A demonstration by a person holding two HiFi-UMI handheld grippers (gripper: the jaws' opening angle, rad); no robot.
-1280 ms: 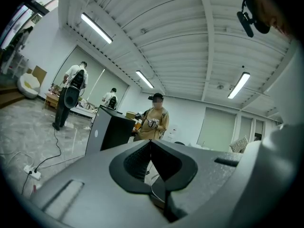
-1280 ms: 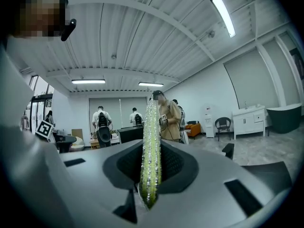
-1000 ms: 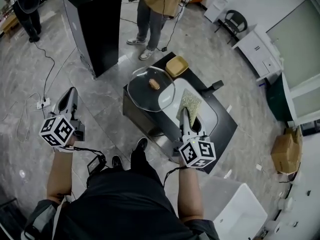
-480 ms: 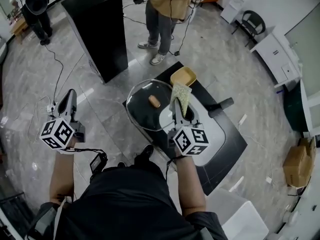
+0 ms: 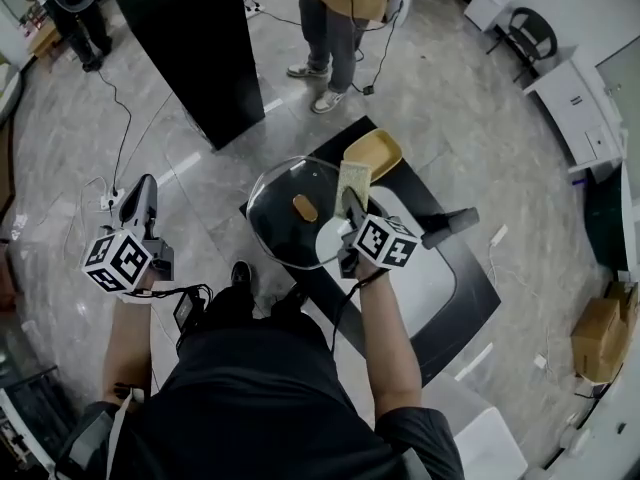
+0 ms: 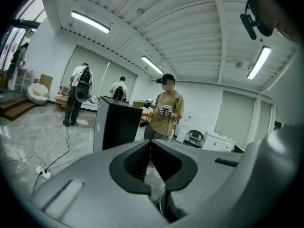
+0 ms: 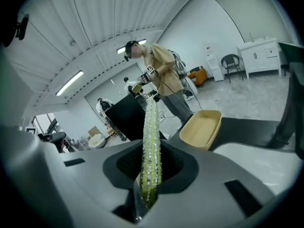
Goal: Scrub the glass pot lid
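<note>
**Glass pot lid** [image 5: 285,230]: round, clear, thin metal rim, with an oblong brown knob [image 5: 305,208] at its centre. It lies knob-up on the near-left end of the low black table [image 5: 455,313], overlapping the end of a white tray [image 5: 425,278]. Being round, it has no long axis. The knob's length runs slantwise across the head view.

**Scrub cloth** [image 7: 152,141]: green-yellow and glittery. Your right gripper [image 5: 349,206] has its jaws clamped on the cloth's lower end. The cloth stands out lengthwise from the jaws over the lid's far-right rim, toward the yellow dish [image 5: 372,154].

**Left gripper** [image 5: 143,193]: you hold it well to the left of the table, over the floor. Its jaws are closed together with nothing between them.

**Surroundings:**
- A black cabinet [image 5: 195,53] stands beyond the lid.
- A person [image 5: 345,8] stands at the table's far end.
- Cables and a power strip [image 5: 108,203] lie on the floor near your left gripper.
</note>
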